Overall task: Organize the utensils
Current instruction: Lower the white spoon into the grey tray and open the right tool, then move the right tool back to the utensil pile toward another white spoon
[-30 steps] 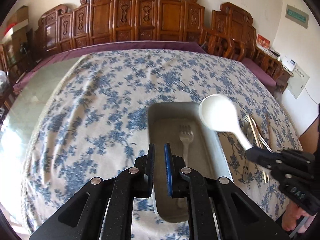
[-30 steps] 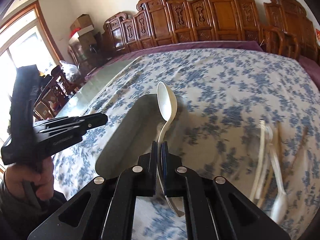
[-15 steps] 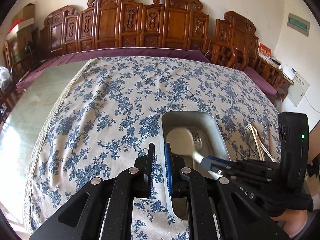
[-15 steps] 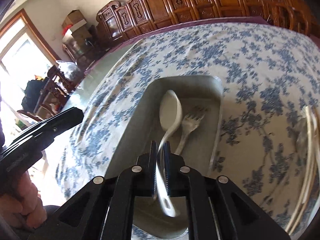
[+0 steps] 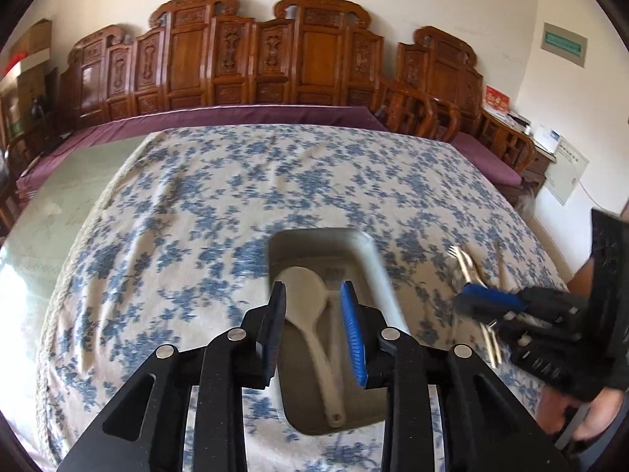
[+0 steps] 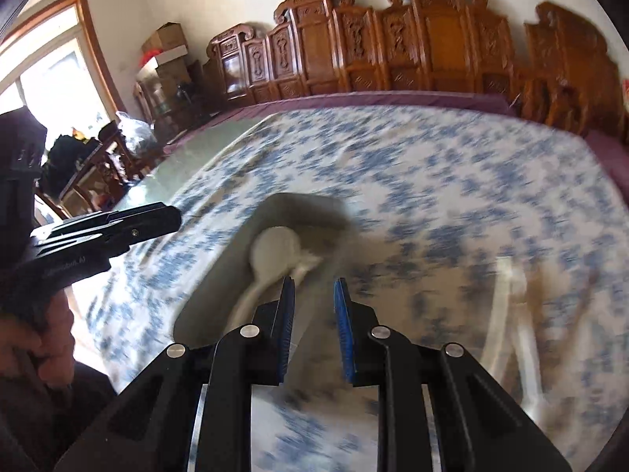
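A grey tray [image 5: 377, 275] lies on the blue-flowered tablecloth. A white spoon [image 5: 310, 314] lies in it beside a white fork [image 5: 334, 275] that is mostly hidden. The tray [image 6: 220, 295] and spoon [image 6: 275, 251] show blurred in the right wrist view. My left gripper [image 5: 314, 306] is open and empty above the tray's near half. My right gripper [image 6: 314, 299] is open and empty, just right of the tray; it also shows in the left wrist view [image 5: 487, 303]. Loose utensils [image 5: 468, 271] lie on the cloth right of the tray, blurred in the right wrist view [image 6: 511, 306].
Carved wooden chairs [image 5: 267, 63] line the far wall behind a purple cushion [image 5: 236, 118]. Bare green tabletop [image 5: 51, 204] lies left of the cloth. The left gripper's body [image 6: 98, 232] shows at the left of the right wrist view.
My right gripper lowered the white spoon into the tray, let it go and moved right. Both grippers opened; the left was shut before.
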A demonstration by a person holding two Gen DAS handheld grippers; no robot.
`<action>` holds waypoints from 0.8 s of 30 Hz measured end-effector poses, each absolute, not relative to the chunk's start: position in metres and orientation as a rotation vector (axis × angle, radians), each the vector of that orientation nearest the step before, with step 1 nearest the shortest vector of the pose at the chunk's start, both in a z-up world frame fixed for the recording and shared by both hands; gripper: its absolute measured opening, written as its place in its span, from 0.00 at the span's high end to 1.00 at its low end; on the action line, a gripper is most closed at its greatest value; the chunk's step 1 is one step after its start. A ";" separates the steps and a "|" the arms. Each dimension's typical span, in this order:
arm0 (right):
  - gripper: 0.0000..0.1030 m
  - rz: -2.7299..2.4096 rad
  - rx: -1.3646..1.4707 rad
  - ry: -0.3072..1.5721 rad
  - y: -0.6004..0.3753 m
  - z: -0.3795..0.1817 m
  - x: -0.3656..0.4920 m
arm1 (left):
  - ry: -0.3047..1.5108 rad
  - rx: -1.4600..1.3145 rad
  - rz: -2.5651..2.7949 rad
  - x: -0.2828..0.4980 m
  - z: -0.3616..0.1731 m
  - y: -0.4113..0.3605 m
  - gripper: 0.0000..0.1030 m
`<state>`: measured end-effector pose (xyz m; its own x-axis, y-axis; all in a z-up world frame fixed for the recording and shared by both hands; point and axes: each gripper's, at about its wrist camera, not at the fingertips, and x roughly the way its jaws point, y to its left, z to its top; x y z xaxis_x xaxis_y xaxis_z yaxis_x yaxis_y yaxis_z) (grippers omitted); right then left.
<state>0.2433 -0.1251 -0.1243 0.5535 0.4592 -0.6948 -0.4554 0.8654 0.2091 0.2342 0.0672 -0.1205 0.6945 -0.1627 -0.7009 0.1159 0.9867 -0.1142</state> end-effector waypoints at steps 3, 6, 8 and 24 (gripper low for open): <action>0.77 0.470 -0.047 0.811 -0.161 -0.122 0.239 | 0.787 -0.049 -0.188 0.233 -0.122 0.049 0.74; 0.77 0.393 -0.083 0.816 -0.197 -0.127 0.236 | 0.782 -0.038 -0.220 0.230 -0.123 0.031 0.74; 0.77 0.352 -0.096 0.830 -0.216 -0.134 0.232 | 0.778 -0.035 -0.240 0.227 -0.123 0.019 0.74; 0.72 0.281 0.055 0.988 -0.285 -0.205 0.234 | 0.812 -0.007 -0.364 0.207 -0.142 -0.045 0.74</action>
<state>0.2345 -0.2851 -0.2052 0.5172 0.2583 -0.8160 -0.2090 0.9626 0.1723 0.2067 -0.0454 -0.1425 0.6294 -0.3207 -0.7078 0.3152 0.9379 -0.1447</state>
